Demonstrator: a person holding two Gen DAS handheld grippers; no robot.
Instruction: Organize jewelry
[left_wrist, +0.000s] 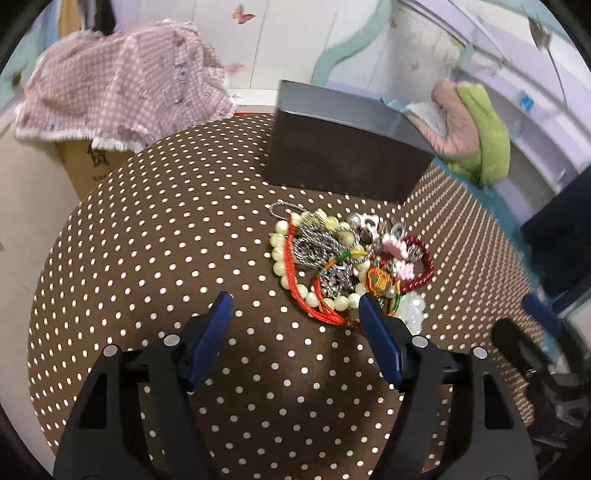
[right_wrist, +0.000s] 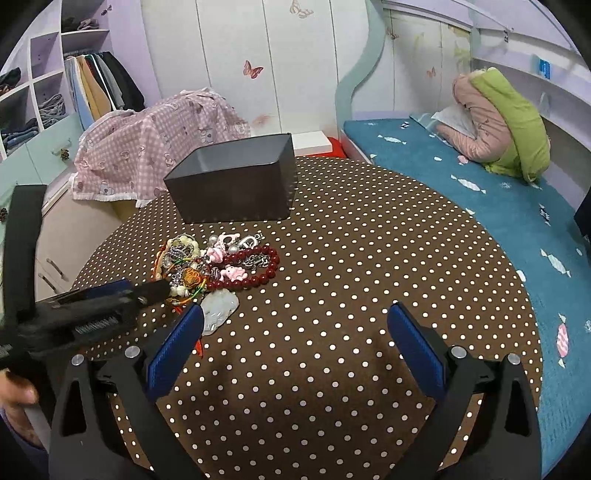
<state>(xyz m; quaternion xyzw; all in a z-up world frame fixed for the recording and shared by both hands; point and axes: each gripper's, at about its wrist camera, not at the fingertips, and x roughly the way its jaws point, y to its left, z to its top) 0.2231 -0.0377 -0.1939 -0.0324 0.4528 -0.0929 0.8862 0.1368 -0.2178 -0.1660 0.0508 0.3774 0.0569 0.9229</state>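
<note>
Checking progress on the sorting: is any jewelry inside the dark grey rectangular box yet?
No, the dark grey rectangular box shows only bare inner walls.

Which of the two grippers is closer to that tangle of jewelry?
Left. The left gripper is at the jewelry pile's near edge, one finger touching it; the right gripper hangs off beside it.

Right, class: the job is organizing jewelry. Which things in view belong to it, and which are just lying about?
Belongs to the job:
- jewelry pile
- red bead bracelet
- pale pendant
- dark open box
- left gripper, right gripper, both jaws open

Just lying about:
- pink checked cloth
- pink-and-green jacket
- hanging clothes
</note>
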